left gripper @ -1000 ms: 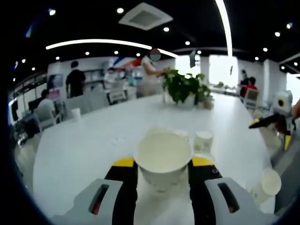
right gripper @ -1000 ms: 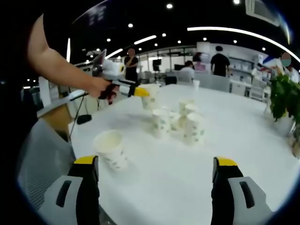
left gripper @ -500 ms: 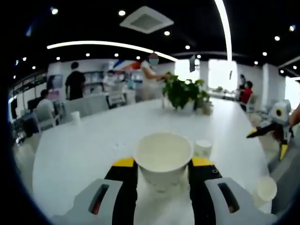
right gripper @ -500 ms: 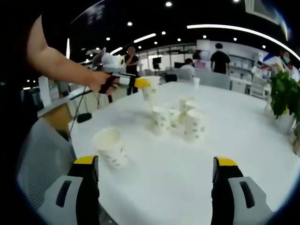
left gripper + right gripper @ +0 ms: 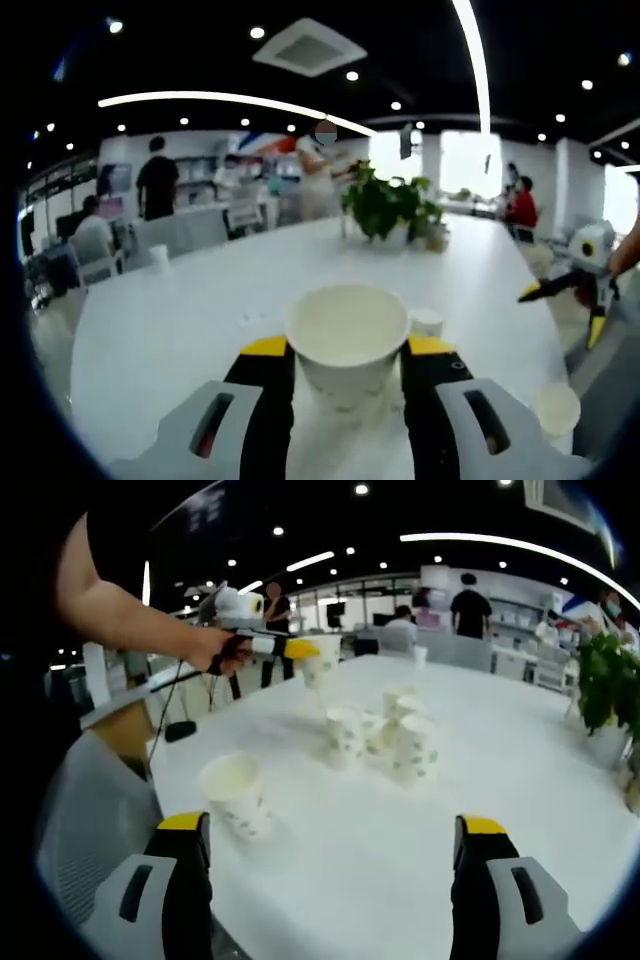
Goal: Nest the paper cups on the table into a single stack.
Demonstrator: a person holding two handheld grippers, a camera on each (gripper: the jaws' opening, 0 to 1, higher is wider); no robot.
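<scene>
A long white worktop (image 5: 520, 780) runs through an open office with ceiling spotlights. At lower centre of the left gripper view, the left gripper (image 5: 345, 350) clasps a white paper cup (image 5: 347, 335) upright, mouth up. The right gripper (image 5: 330, 830) stands released at the frame bottom, below a cluster of patterned paper cups (image 5: 385, 742).

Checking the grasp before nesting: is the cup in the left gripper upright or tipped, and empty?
Upright and empty. The cup sits mouth-up between the left gripper jaws, showing a bare white inside.
</scene>
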